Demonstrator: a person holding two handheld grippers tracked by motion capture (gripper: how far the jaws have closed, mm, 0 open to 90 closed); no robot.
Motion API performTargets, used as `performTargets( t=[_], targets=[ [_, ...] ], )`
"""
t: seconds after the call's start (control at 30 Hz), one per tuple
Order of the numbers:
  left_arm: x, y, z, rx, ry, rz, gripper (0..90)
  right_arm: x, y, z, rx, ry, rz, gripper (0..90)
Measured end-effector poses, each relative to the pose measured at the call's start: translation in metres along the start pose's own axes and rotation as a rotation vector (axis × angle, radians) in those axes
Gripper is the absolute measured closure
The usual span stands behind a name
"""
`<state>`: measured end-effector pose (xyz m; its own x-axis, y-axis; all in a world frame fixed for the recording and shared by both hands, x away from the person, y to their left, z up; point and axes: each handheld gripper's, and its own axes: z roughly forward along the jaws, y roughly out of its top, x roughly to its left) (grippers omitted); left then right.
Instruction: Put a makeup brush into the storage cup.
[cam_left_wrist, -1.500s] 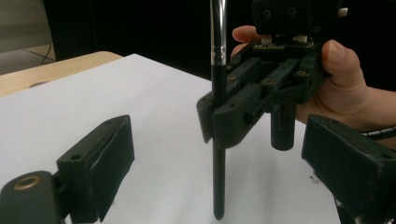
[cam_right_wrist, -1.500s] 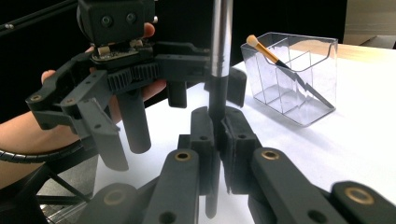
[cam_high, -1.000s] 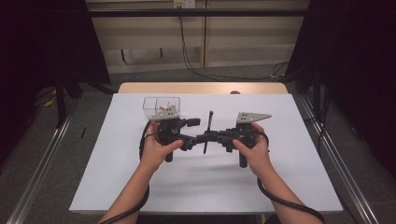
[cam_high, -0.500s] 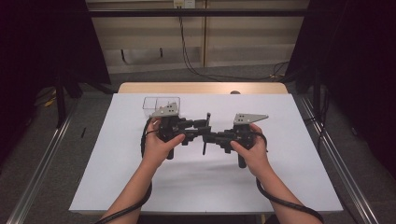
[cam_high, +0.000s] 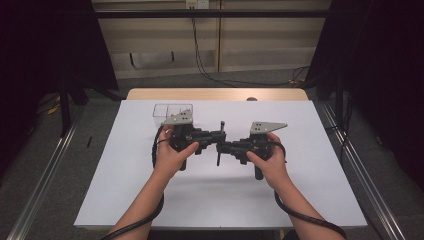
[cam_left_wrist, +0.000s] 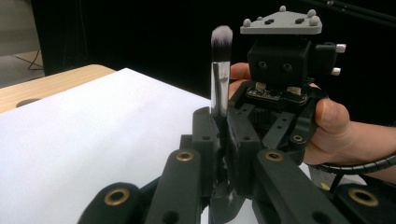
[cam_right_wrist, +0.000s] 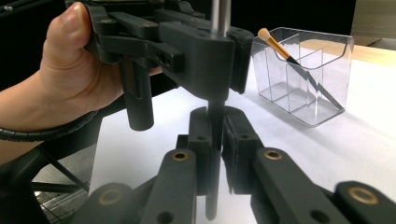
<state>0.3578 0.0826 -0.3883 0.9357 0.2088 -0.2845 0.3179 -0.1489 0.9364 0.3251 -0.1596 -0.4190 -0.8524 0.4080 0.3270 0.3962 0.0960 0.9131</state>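
**Both Grippers Clamped on One Makeup Brush**

Gripper jaws on my left gripper (cam_high: 216, 136) had just been closing, and they stood clenched on the makeup brush (cam_left_wrist: 220, 70), pinching its silver ferrule. In the left gripper view the brush stood upright between those jaws, its soft grey-white bristle head above them and the dark handle running down below. My right gripper (cam_high: 222, 148) faced it from the other side, jaws pointed toward the left ones, and it gripped the same brush lower down, on the black handle; its jaws had just eased a little, yet in the right gripper view the pads were on the handle. Seen from the high view, the two grippers met nose to nose over the middle of the white table cover (cam_high: 310, 200), with the brush upright between them, above the surface. My left hand (cam_high: 172, 152) and right hand (cam_high: 267, 162) each wrapped a gripper body.

Behind the left gripper, near the far edge of the cover, stood a clear plastic organizer (cam_right_wrist: 308, 74) with several compartments. A second brush (cam_right_wrist: 299, 65), with an orange tip and dark handle, leaned slantwise inside one of them.
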Motion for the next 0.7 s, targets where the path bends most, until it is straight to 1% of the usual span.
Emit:
performTargets(
  t=[0.07,0.13,0.17,0.23,0.4,0.5,0.57,0.63,0.7],
  targets=[
    [0.0,0.001,-0.001,-0.003,0.002,0.005,83.7,0.0,0.0,-0.001,-0.007,-0.001,-0.003,73.6],
    [0.0,0.001,-0.002,-0.006,0.003,0.004,83.7,0.0,0.0,-0.002,-0.009,0.015,-0.005,67.4],
    [0.0,0.0,-0.002,-0.005,0.005,0.006,83.7,0.0,0.0,-0.002,-0.006,0.006,-0.015,63.2],
    [0.001,0.0,-0.003,-0.008,0.008,0.004,83.6,0.001,0.0,-0.003,-0.011,-0.006,-0.023,51.4],
    [0.001,-0.002,-0.004,-0.004,0.017,0.01,83.7,0.0,-0.001,-0.008,0.002,-0.048,-0.045,34.0],
    [0.002,-0.003,-0.005,-0.005,0.022,0.009,83.7,-0.002,-0.003,-0.013,0.001,-0.053,-0.039,24.7],
    [0.002,-0.004,-0.006,-0.007,0.028,0.013,83.6,-0.003,-0.005,-0.016,0.002,-0.053,-0.042,22.7],
    [0.003,-0.003,-0.007,-0.012,0.031,0.015,83.6,-0.003,-0.006,-0.019,0.005,-0.057,-0.041,18.8],
    [0.003,-0.003,-0.007,-0.013,0.036,0.022,83.6,-0.002,-0.008,-0.021,0.026,-0.069,-0.065,15.5]
  ],
)
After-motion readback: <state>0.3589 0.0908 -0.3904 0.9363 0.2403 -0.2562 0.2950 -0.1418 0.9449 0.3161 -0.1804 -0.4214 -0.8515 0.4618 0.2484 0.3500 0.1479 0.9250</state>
